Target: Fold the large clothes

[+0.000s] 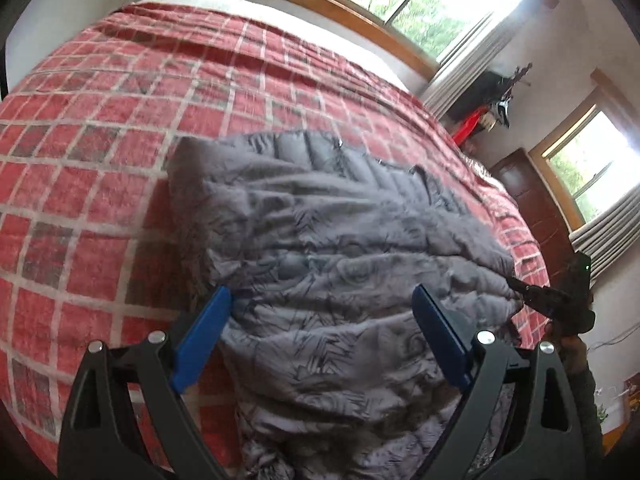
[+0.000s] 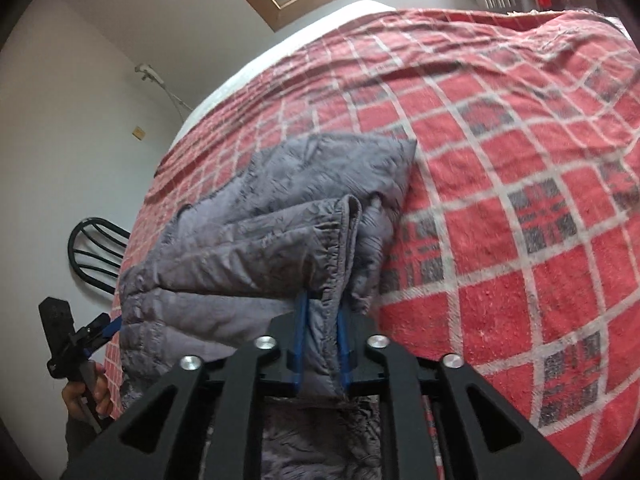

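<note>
On the red checked blanket [image 1: 100, 184] that covers the bed, the grey quilted jacket [image 1: 320, 240] lies at the near edge, part of it hanging off toward me. Judging by its layers, it is already partly folded: in the right wrist view I see a thick doubled slab of it [image 2: 256, 248] with a stitched hem running along the top layer, and a squarish corner of a lower layer sticking out at the far side. My right gripper [image 2: 322, 344] has its blue fingers [image 2: 300, 336] pinched close together on a hem of the jacket, the cloth passing between them, so I have that edge in hand. My left gripper [image 1: 320, 328] stands wide open, its blue fingers [image 1: 208, 332] spread apart over the near part of the jacket with nothing between them; I cannot tell whether they touch the cloth. In the left wrist view the right gripper shows at the jacket's right edge [image 1: 552, 304], and in the right wrist view the left one sits at the left edge [image 2: 86, 340]. I judge the job about halfway: a fold or two is made, but the pile is loose and uneven, and the hanging near part wants bringing up and squaring.
</note>
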`<action>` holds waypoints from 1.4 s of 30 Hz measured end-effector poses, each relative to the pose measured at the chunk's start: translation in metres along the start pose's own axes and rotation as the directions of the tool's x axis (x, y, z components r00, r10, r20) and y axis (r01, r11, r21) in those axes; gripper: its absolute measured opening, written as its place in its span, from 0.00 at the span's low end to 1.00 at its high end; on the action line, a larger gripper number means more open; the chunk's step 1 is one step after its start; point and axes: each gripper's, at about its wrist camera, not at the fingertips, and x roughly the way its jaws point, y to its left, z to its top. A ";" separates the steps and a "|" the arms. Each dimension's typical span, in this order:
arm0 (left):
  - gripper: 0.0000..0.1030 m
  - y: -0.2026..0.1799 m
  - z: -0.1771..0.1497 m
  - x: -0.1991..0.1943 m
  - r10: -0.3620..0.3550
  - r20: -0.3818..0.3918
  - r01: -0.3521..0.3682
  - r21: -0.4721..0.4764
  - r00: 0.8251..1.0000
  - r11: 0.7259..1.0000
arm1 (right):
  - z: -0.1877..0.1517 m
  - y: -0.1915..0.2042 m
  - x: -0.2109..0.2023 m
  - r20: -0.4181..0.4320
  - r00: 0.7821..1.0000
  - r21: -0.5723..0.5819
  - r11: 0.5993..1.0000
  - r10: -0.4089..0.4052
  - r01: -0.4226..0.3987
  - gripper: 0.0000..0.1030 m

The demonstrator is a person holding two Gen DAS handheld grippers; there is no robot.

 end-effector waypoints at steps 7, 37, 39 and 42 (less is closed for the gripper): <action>0.89 -0.011 0.012 -0.041 -0.143 0.091 0.144 -0.004 0.985 0.990 | 0.012 0.011 -0.037 0.094 0.993 -0.019 0.997 0.077 -0.076 0.25; 0.90 -0.023 -0.042 -0.014 -0.041 -0.119 0.049 0.063 0.992 0.997 | -0.016 0.019 -0.014 -0.081 0.994 -0.125 0.988 0.079 -0.088 0.28; 0.90 -0.027 -0.050 -0.037 -0.035 -0.069 0.040 0.067 0.997 0.997 | -0.024 0.026 -0.027 -0.056 0.997 -0.151 0.986 0.057 -0.065 0.38; 0.93 -0.032 -0.067 -0.068 -0.030 0.001 0.030 0.052 1.000 0.998 | -0.048 0.038 -0.045 -0.033 0.999 -0.212 0.977 0.024 -0.030 0.61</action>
